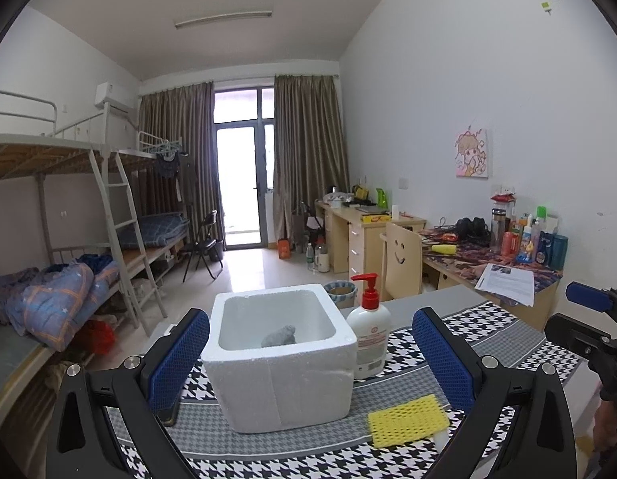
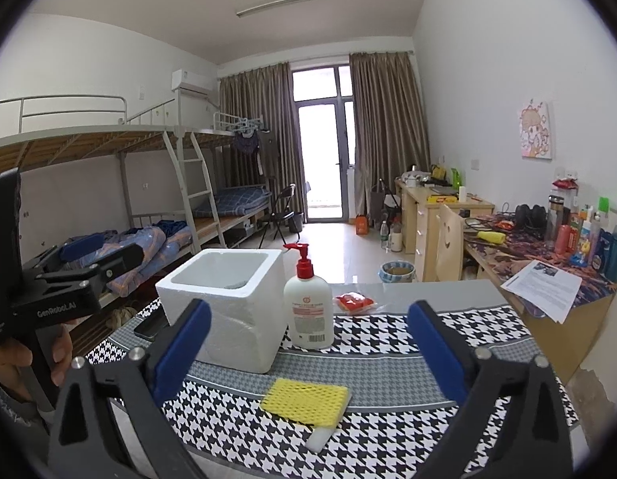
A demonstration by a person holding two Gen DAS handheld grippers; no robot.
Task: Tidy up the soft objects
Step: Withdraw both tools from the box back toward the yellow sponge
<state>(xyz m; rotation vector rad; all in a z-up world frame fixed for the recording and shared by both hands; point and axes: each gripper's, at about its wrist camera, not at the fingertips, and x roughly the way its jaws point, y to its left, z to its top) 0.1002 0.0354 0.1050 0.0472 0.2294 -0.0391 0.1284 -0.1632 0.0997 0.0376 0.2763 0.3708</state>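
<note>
2 grippers in view, both spread wide, nothing between the pads. Left gripper [image 1: 310,363] held low over the near edge of the table, blue pads either side of the foam box as seen from its own camera, touching nothing. Right gripper [image 2: 308,351] likewise clear of everything, pads framing the pump bottle and the sponge from behind.

On the table, a houndstooth cloth [image 2: 388,431] in black, white and grey. White foam box [image 1: 280,359] upright on the cloth, open at the top. Inside it, 1 small grey soft lump [image 1: 279,336] against the near inner wall; from the right wrist view only a grey sliver at the rim visible. Lotion pump bottle [image 2: 308,303], white with red pump, upright just beside the box on its right; touching or not cannot be told.

Yellow mesh sponge [image 2: 306,401] flat on the cloth, in front of the box and bottle, apart from both. White foam piece [image 2: 320,439] poking out from under its near edge. Small red packet [image 2: 354,302] on the bare grey table beyond the cloth, right of the bottle. Dark phone [image 2: 150,325] flat at the left of the box.

Hand [image 2: 28,363] on the left gripper's handle at the left edge of the right wrist view.
</note>
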